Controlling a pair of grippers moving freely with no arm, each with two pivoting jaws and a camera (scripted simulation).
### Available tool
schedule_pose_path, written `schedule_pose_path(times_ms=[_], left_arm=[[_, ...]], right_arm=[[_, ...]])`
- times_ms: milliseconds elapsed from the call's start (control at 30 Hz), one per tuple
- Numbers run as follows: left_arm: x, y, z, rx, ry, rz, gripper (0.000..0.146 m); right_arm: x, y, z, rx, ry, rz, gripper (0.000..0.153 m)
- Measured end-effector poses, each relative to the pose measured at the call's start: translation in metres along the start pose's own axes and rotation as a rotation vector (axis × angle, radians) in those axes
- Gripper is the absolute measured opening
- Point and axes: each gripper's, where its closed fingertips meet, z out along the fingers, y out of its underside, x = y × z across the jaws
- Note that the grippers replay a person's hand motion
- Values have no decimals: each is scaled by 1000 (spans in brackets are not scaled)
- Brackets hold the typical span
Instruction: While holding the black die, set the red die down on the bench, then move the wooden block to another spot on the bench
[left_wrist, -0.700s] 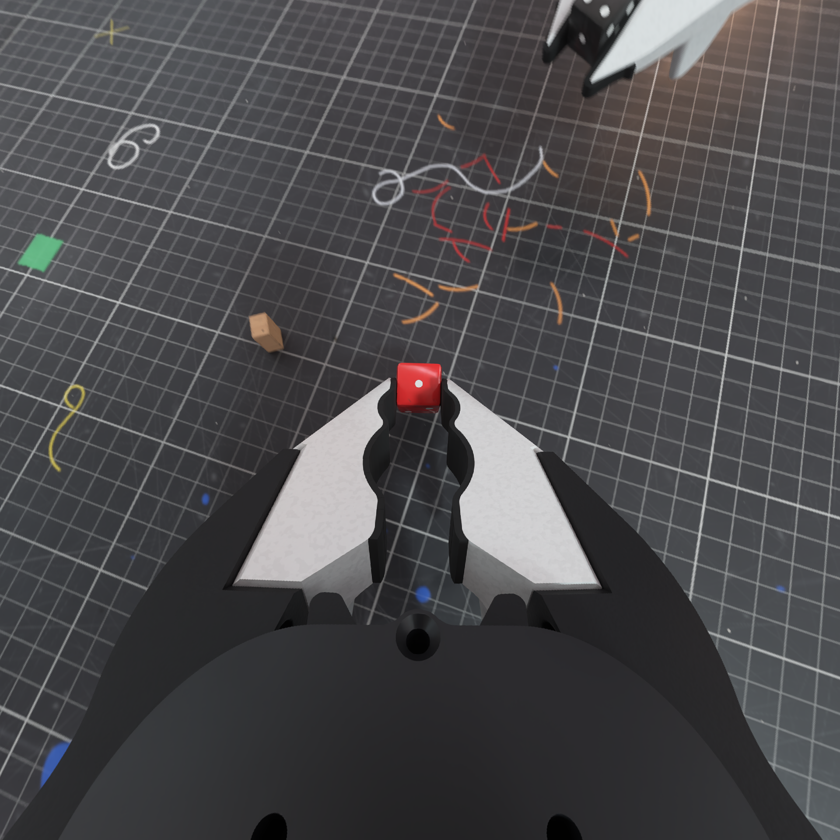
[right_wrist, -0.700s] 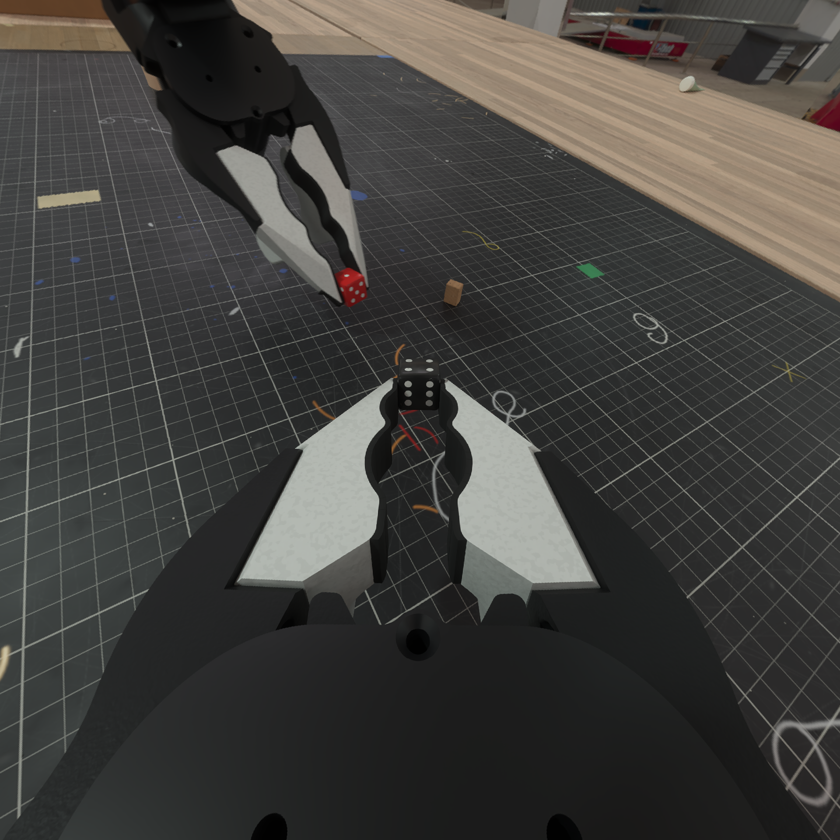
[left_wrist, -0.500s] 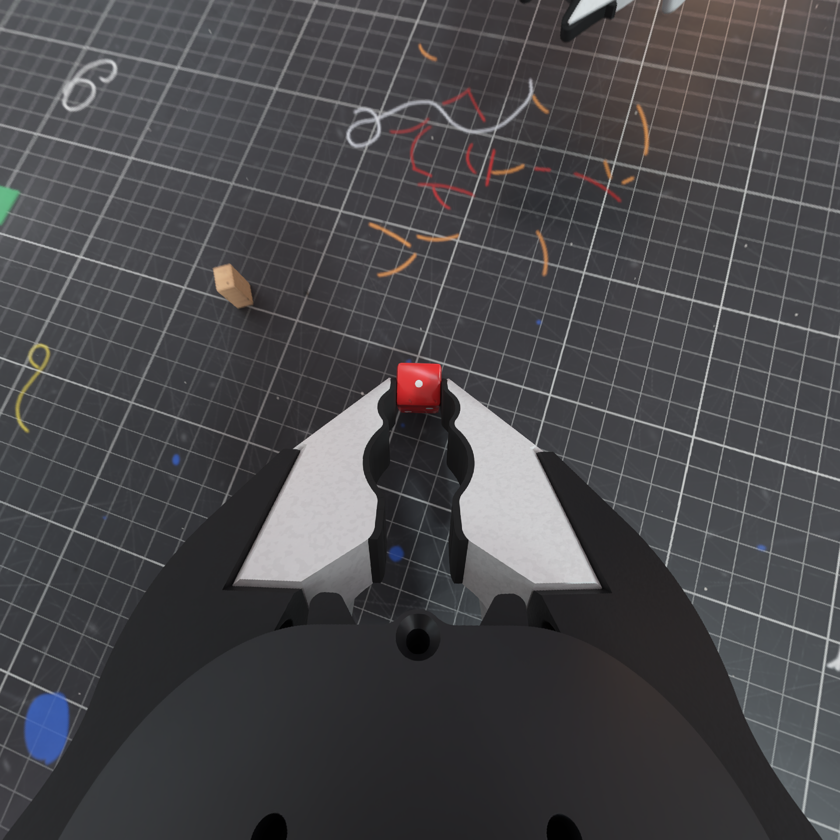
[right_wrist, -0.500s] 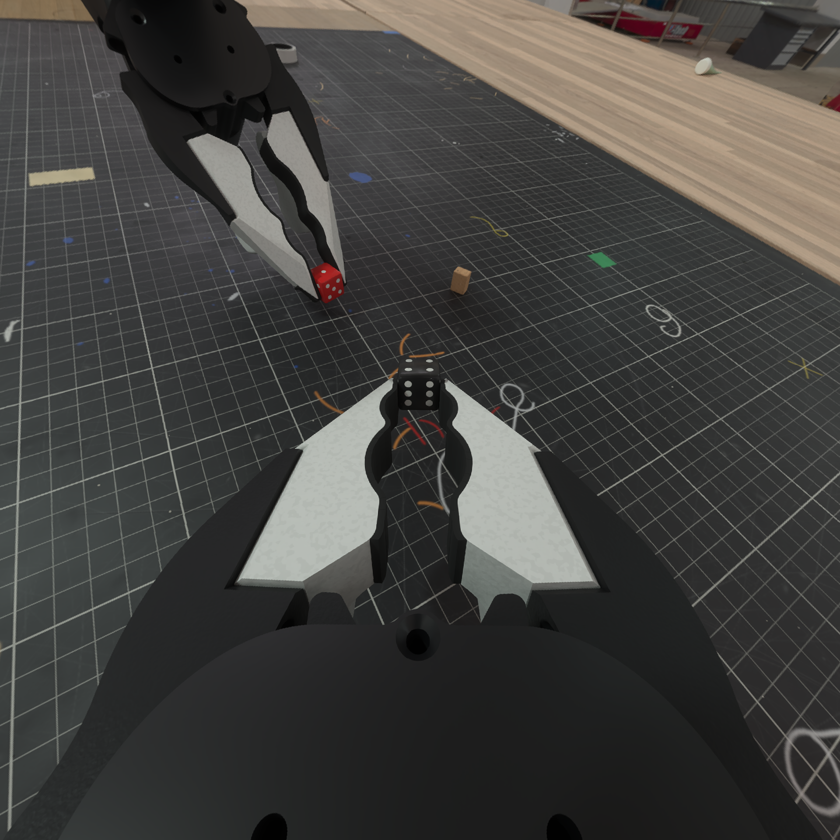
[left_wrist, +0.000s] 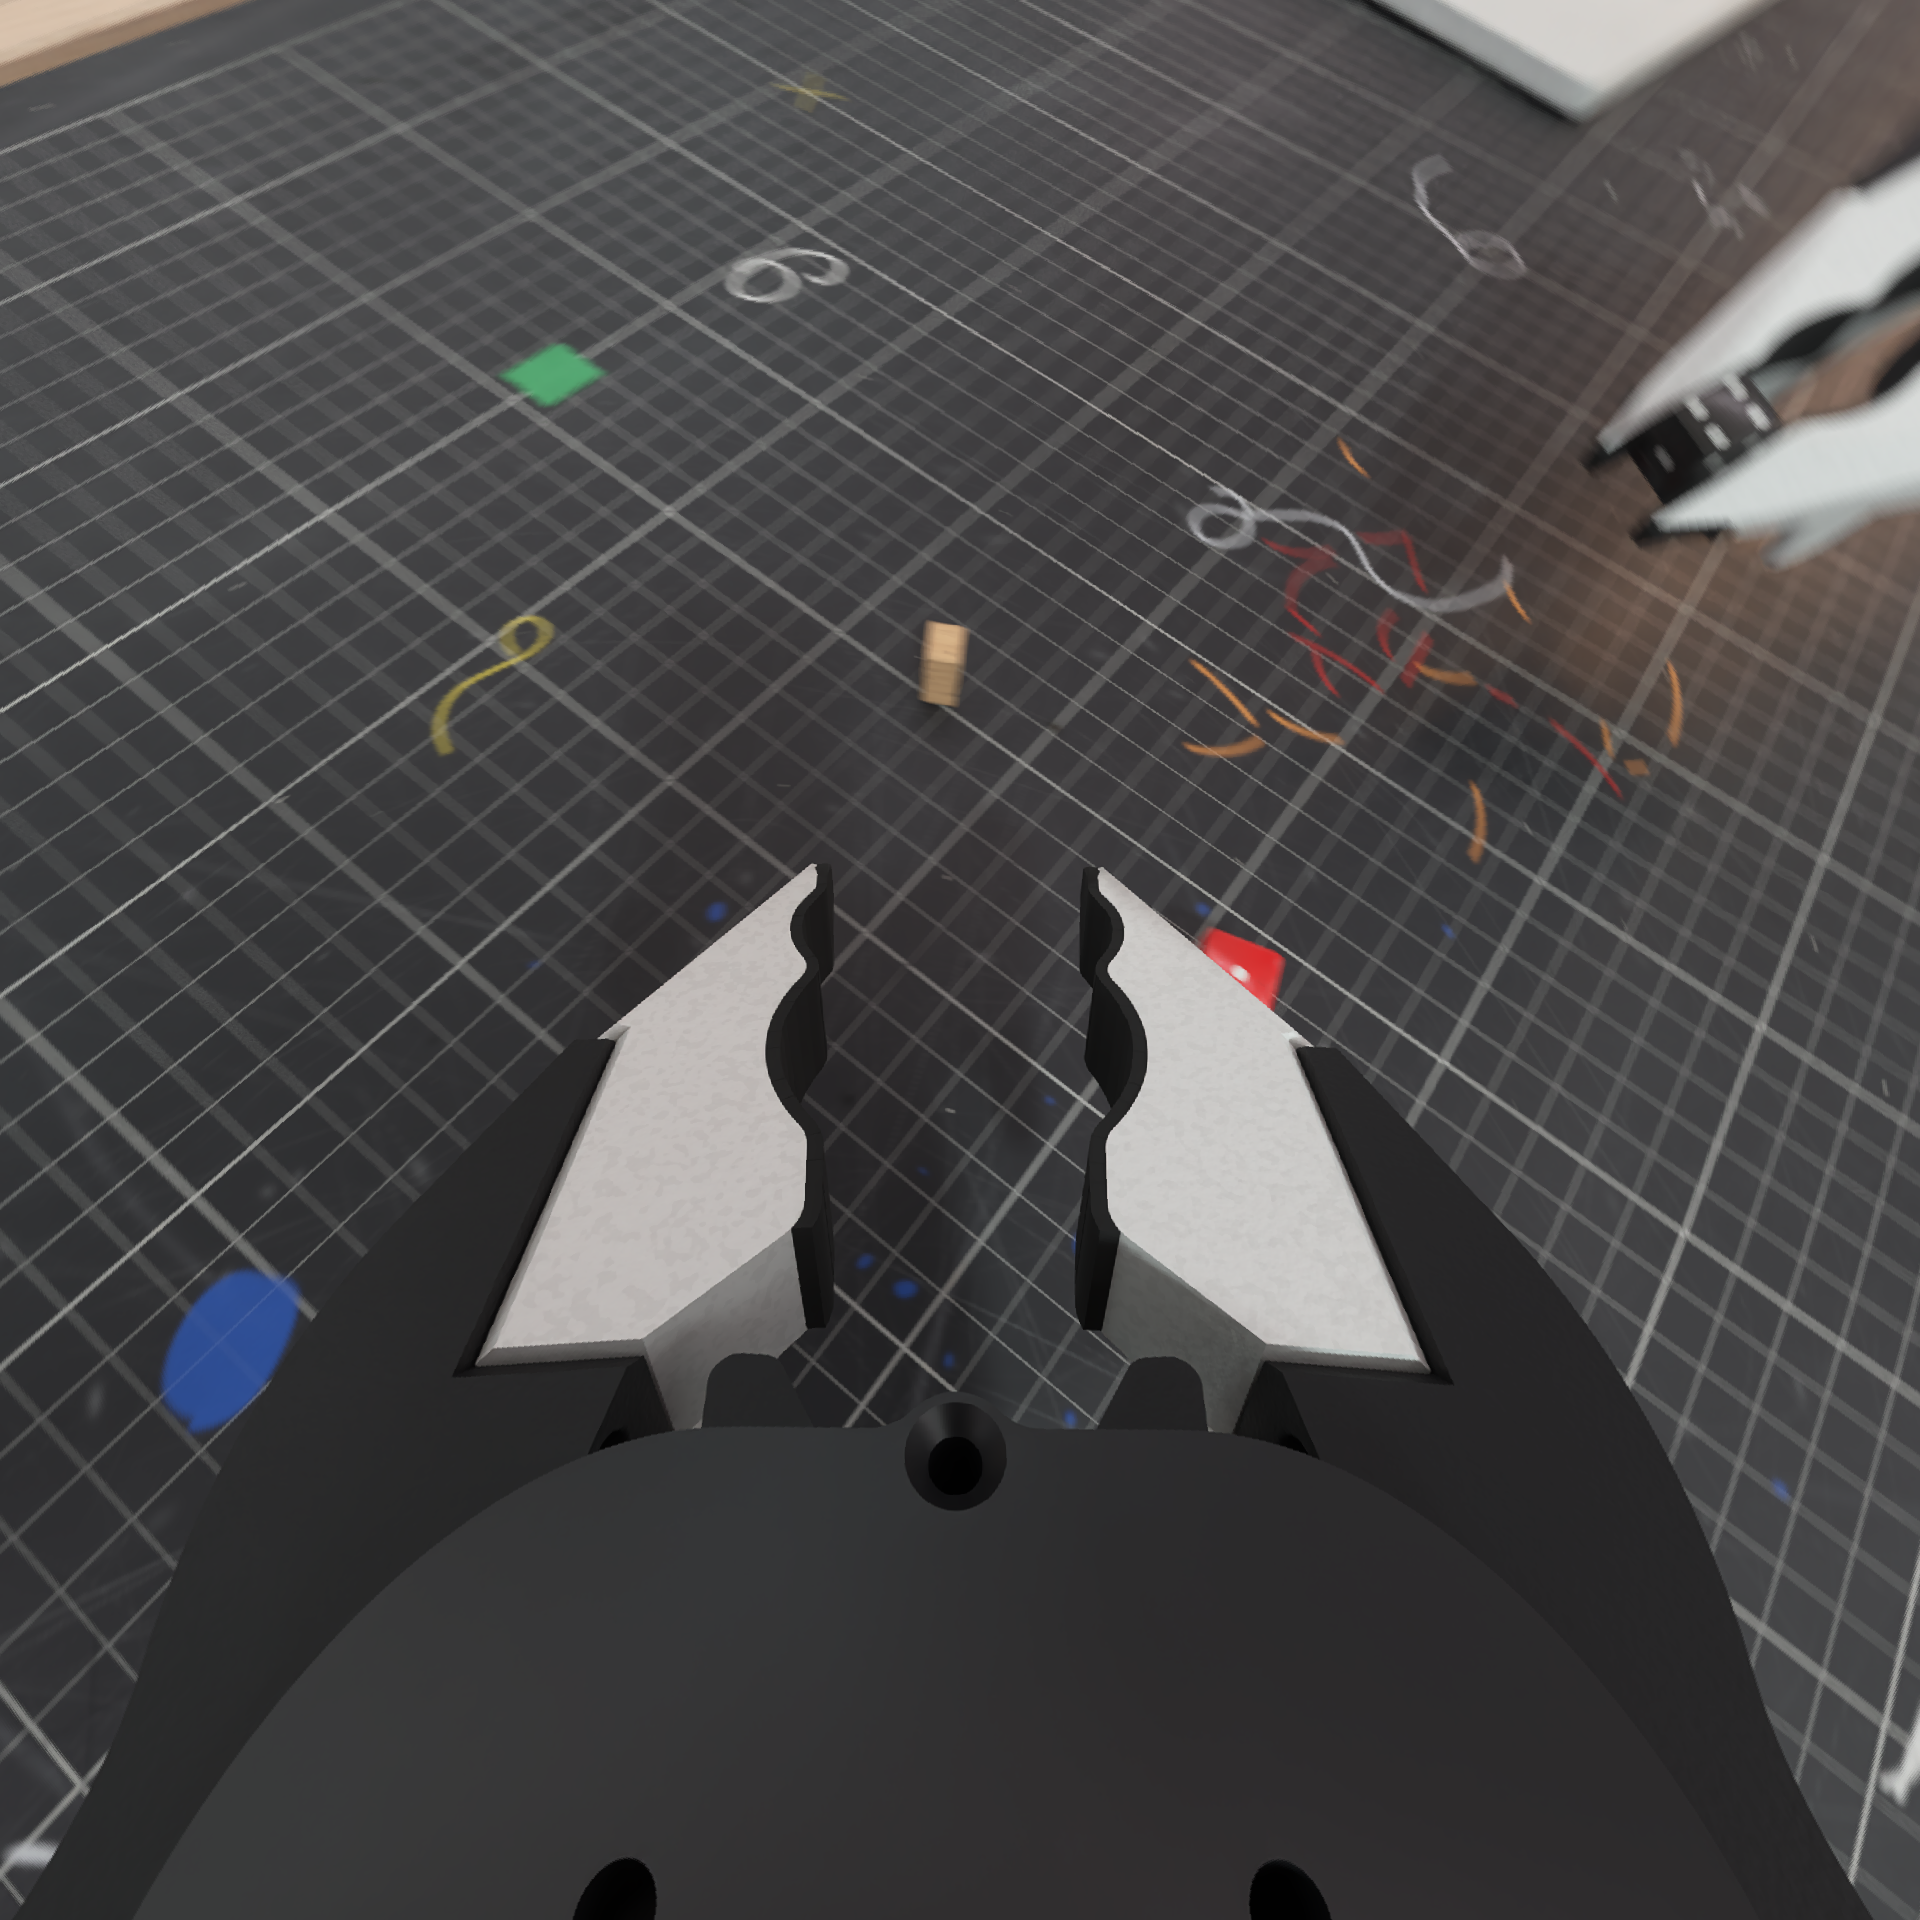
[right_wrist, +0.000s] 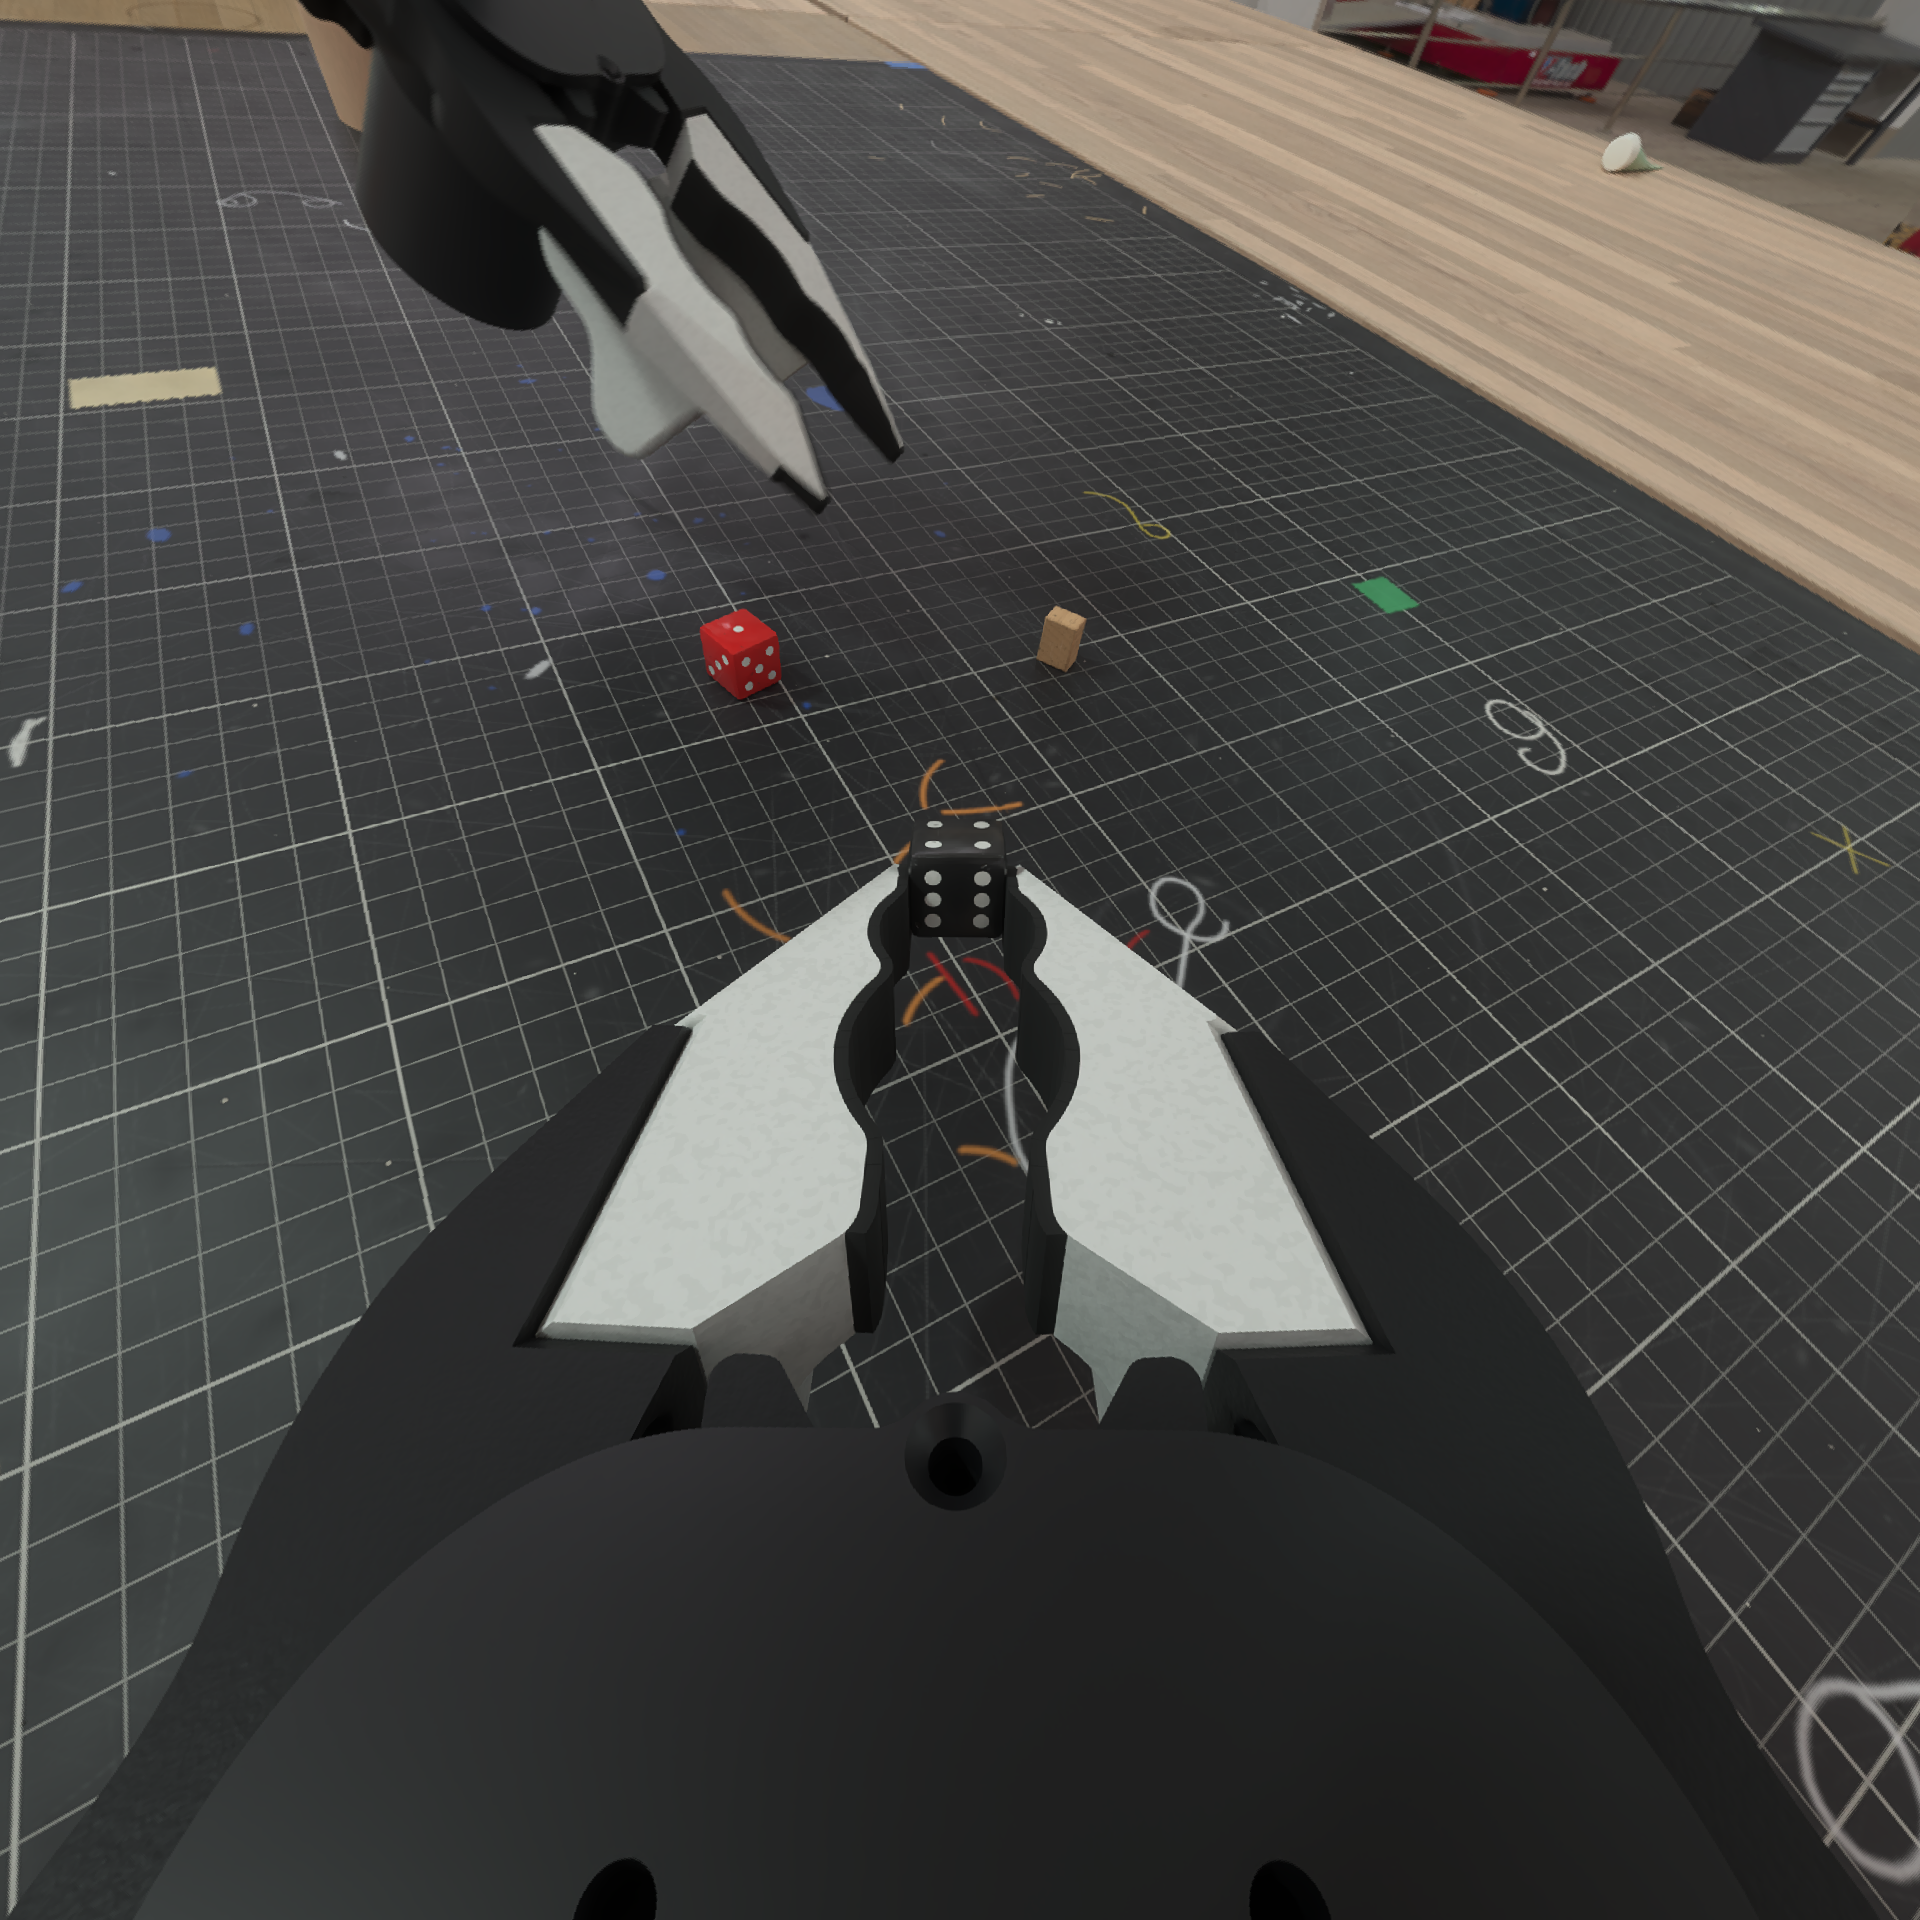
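Left claw (left_wrist: 954, 883) hangs wide open and empty above the gridded mat (left_wrist: 312, 520), bare room all round. Right claw (right_wrist: 954, 883) pinches the black die (right_wrist: 956, 891). Only its view shows the mat's wooden border (right_wrist: 1455, 260). Red die (right_wrist: 740, 654) and block (right_wrist: 1061, 638) sit apart.

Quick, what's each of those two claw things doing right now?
Left gripper: open, fingers apart, holding nothing; the red die lies on the mat.
Right gripper: closed on the black die.
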Motion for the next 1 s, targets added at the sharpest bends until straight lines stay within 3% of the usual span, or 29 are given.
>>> schedule_pose_path(times_ms=[167, 300, 600, 867, 1000], left_arm=[[-28, -7, 10, 15, -73, -65, 50], [-16, -15, 36, -14, 9, -15, 50], [-2, -19, 83, -155, -6, 131, 28], [-4, -18, 88, -186, -19, 149, 8], [-5, -18, 84, -178, -22, 164, 8]], right_arm=[[-1, -1, 0, 2, -7, -8, 16], [0, 1, 0, -3, -3, -11, 16], [4, 2, -3, -6, 8, -20, 16], [6, 5, -3, -14, -4, -16, 16], [7, 6, -3, -17, -1, -15, 16]])
